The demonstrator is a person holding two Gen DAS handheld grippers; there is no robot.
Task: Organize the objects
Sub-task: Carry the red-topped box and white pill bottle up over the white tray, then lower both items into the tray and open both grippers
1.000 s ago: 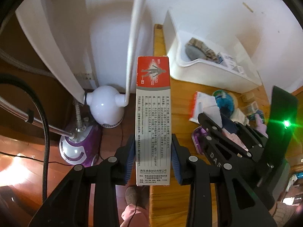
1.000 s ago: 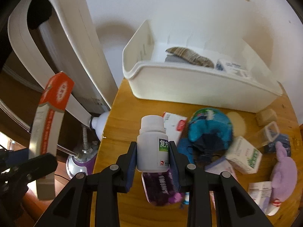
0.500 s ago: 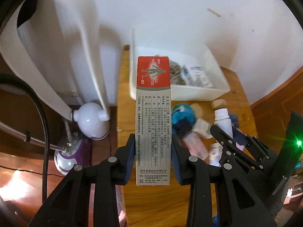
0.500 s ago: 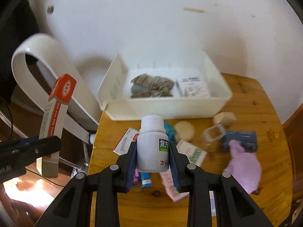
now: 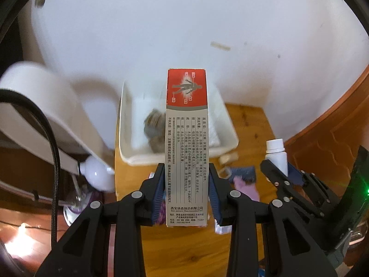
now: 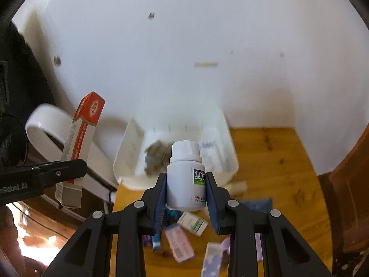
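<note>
Here left gripper (image 5: 186, 194) jaws clamp upright box (image 5: 186, 147); right gripper (image 6: 185, 194) jaws clamp bottle (image 6: 185, 175).

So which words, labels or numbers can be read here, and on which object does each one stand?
"西安杨森制药有限公司": foot of the medicine box held in the left gripper.
"复方": green label of the white pill bottle in the right gripper.
"Robot.AI": side of the left gripper.
The box's fine print is too small to read.

Both tools rose and drew back from the wooden surface (image 6: 272, 152) — the white plastic bin (image 6: 129, 152) shrank in both views, and far more of the white wall (image 6: 184, 46) came into sight above it.
</note>
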